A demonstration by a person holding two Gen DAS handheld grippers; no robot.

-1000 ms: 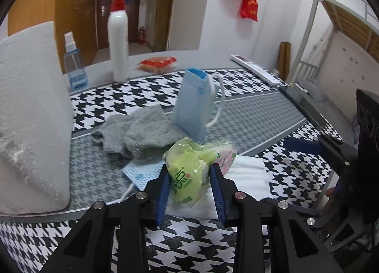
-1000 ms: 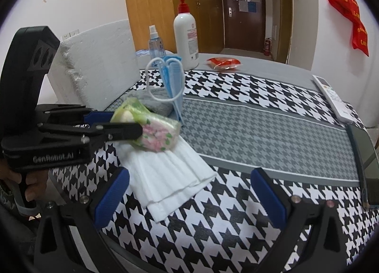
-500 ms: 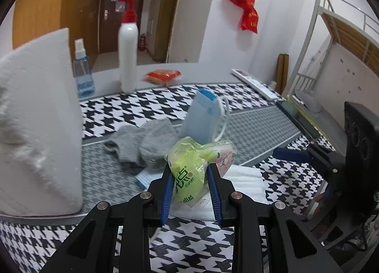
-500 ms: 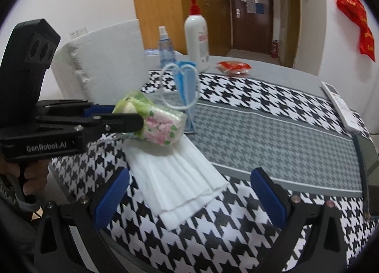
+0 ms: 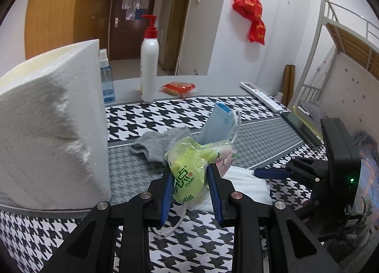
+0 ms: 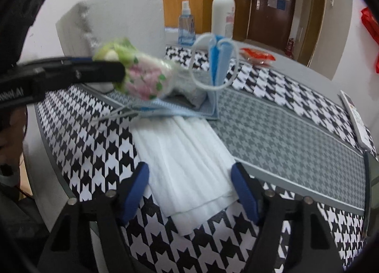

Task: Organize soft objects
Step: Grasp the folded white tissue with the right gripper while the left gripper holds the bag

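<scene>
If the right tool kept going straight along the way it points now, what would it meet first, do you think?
Most likely the folded white tissue stack: it lies between the open fingers of the right tool, just ahead on the houndstooth cloth. Depth is hard to judge here.

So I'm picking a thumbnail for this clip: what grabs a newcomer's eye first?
The green tissue pack pinched in the left gripper above the table edge. Next, the white folded cloth on the houndstooth tablecloth, between the right gripper's closing jaws, and the blue mask standing behind it.
</scene>
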